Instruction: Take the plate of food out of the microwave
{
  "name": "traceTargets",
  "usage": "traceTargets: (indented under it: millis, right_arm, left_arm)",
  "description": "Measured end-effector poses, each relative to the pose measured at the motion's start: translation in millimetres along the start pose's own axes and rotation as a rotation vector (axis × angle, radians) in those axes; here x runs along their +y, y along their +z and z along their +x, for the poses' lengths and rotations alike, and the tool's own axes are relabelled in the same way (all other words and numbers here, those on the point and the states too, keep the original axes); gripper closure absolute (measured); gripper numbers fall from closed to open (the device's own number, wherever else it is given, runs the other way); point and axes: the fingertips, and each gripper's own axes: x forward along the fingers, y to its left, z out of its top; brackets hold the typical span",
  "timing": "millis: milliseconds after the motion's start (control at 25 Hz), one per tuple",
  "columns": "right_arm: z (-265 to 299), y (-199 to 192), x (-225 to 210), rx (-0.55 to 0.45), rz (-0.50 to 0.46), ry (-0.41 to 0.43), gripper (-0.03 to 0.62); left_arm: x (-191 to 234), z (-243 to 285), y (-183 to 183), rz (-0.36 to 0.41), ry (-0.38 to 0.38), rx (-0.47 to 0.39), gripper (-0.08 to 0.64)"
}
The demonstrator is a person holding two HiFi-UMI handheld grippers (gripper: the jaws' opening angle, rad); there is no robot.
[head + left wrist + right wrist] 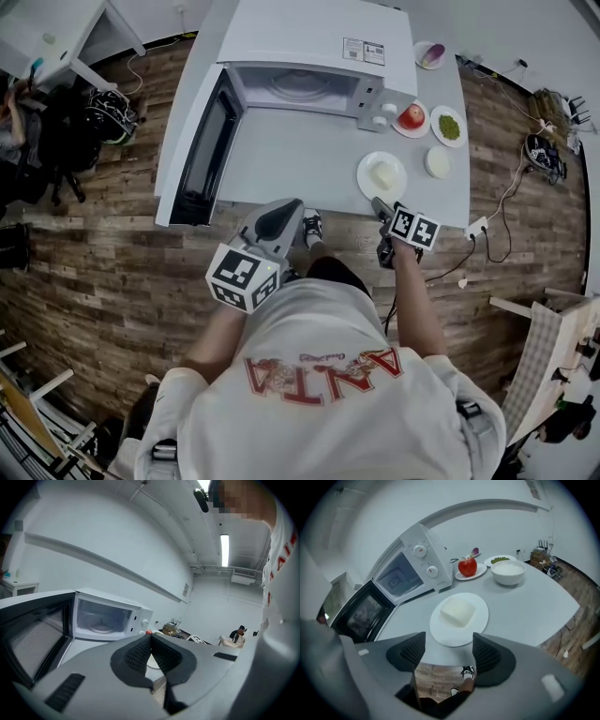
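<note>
Right gripper view: the right claw (444, 656) stands open and empty, the plate of food (459, 620) just ahead of it on the counter (534, 602), outside the microwave (419, 559). A forward swing could shove the plate off its spot. The closed, empty left claw (151, 654) might clip the open door (33, 639) at its left.

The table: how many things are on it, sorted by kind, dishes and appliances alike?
Plates: 4 (white-block plate, red-fruit plate, green-food plate, purple-food plate)
Bowl: 1
Microwave: 1
Total: 6
</note>
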Motion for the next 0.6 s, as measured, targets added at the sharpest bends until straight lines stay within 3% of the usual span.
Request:
traceTargets:
  millis: [120,280,360,600]
  right_arm:
    - [-19.7,21.7,15.0,-0.068,-0.050,0.040,0.332]
    - [-51.1,59.5,40.7,-0.200,-0.110,0.097,0.513]
    - [-67.6,78.6,55.9,-0.273,-0.122,0.135,0.570]
    - [-119.8,134.0,128.7,-0.489,-0.215,0.328,0.589]
  left_arm:
    - [1.2,5.8,6.8,0.006,-0.002,-0.015,0.551]
    - [4.8,12.1,19.5,0.023,0.004,-0.043,0.551]
    - [7.4,13.6,27.8,0.028,0.012,-0.062,0.551]
    - [18.4,9.6,57.0,0.061,0.048,-0.128,0.551]
